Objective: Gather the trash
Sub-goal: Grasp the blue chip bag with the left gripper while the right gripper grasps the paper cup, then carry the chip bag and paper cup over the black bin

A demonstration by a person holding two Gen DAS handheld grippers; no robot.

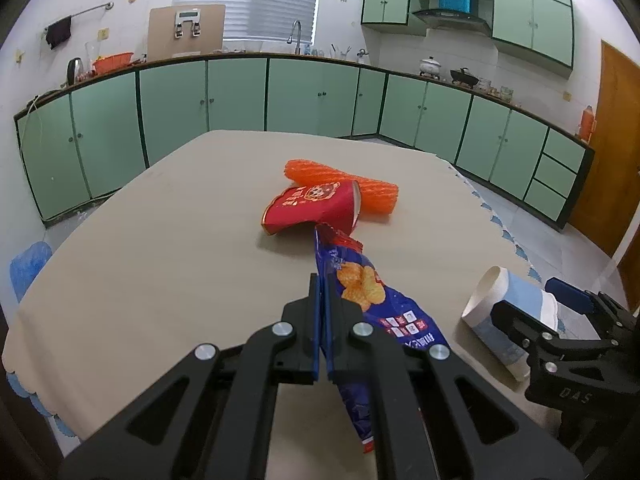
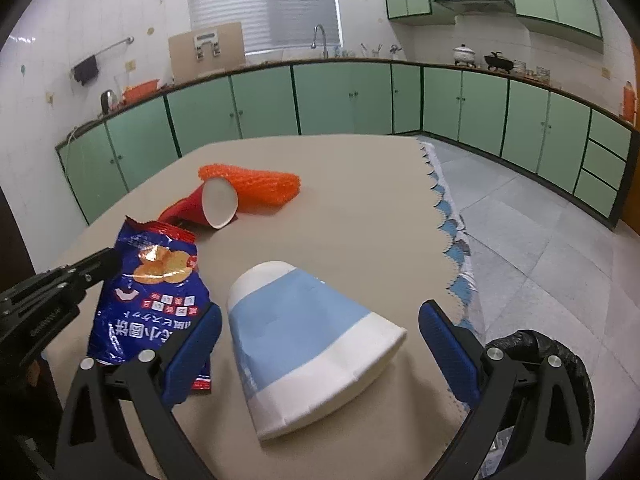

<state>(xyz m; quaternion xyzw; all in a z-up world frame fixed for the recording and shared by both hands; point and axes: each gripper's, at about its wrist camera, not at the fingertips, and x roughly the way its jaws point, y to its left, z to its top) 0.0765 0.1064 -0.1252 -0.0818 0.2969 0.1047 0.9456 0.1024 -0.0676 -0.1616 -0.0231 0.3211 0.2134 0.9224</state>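
Note:
My left gripper (image 1: 322, 292) is shut on the left edge of a blue chip bag (image 1: 360, 284), which trails back under the fingers; from the right wrist view the same gripper (image 2: 108, 258) pinches the bag (image 2: 152, 280) at its side. A blue and white paper cup (image 2: 304, 332) lies on its side on the beige table (image 2: 360, 220). My right gripper (image 2: 320, 312) is open, one finger on each side of the cup, pads apart from it. Farther back lie a tipped red paper cup (image 1: 316, 208) and an orange foam net (image 1: 376, 196).
A black bin bag (image 2: 560, 352) sits just below the table's right edge, beside my right gripper. The table's scalloped cloth edge (image 2: 452, 240) runs along the right, with tiled floor beyond. Green kitchen cabinets (image 1: 240, 96) line the far walls.

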